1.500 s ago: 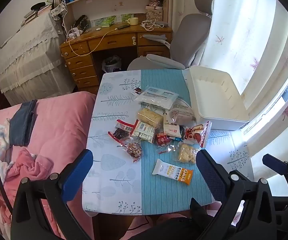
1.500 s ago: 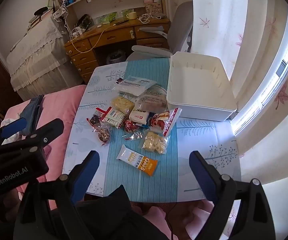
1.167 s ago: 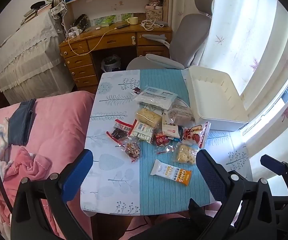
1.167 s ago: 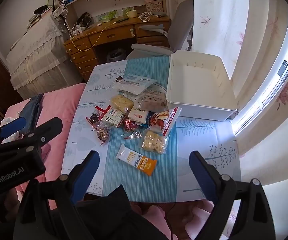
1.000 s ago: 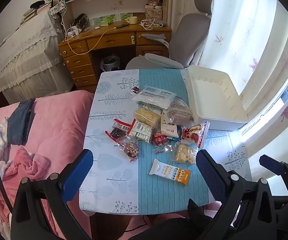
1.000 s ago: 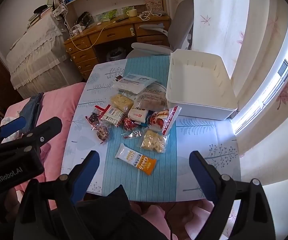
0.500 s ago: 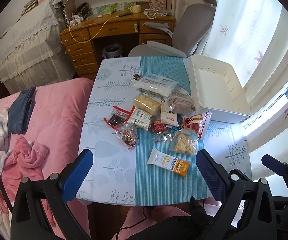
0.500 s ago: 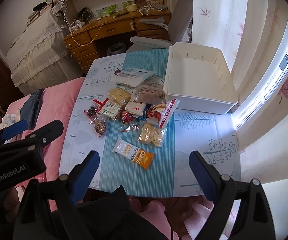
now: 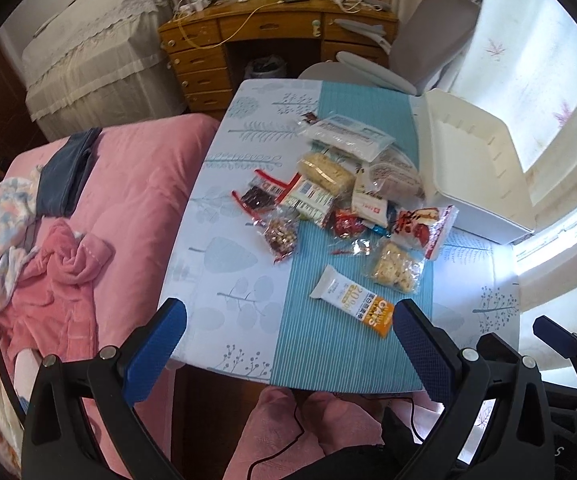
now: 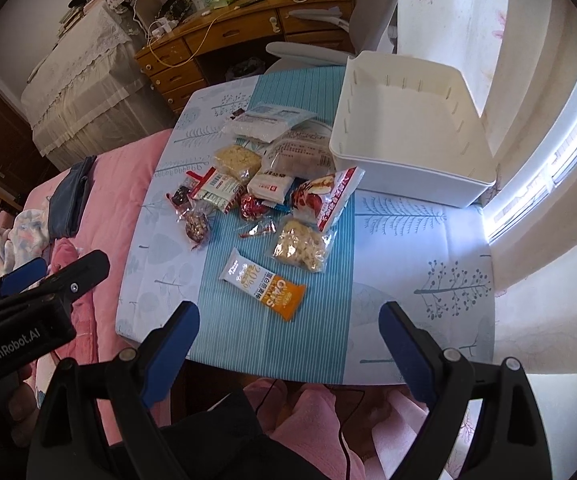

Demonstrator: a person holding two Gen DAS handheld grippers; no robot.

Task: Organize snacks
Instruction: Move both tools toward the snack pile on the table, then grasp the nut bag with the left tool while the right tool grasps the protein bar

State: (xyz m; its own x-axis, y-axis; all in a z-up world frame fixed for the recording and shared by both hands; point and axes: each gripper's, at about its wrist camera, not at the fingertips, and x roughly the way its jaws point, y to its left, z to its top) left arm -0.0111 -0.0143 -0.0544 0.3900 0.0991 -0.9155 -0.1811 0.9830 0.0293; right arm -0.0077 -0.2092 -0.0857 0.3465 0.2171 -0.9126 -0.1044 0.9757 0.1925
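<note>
Several snack packets lie in a heap on the table [image 9: 248,320] with its blue and white cloth. Nearest me is a white and orange bar [image 9: 354,300] [image 10: 264,284]. Beyond it sit a clear bag of pale crackers [image 9: 396,270] [image 10: 302,246] and a red and white pouch [image 10: 328,198]. An empty white bin [image 9: 480,160] [image 10: 408,128] stands at the table's far right. My left gripper [image 9: 288,344] is open above the near edge, holding nothing. My right gripper [image 10: 288,340] is open too, high over the near edge, with the bar just beyond its fingers.
A pink bed [image 9: 108,200] with crumpled clothes borders the table's left side. A grey office chair [image 9: 428,44] and a wooden desk [image 9: 272,28] stand behind the table. Curtains and a bright window [image 10: 548,160] run along the right. A person's pink-clad legs [image 10: 308,412] are below.
Both grippers have sunk toward the table and tipped further down, so the snacks and bin appear larger and the room's far shelf has left the view. Both stayed open.
</note>
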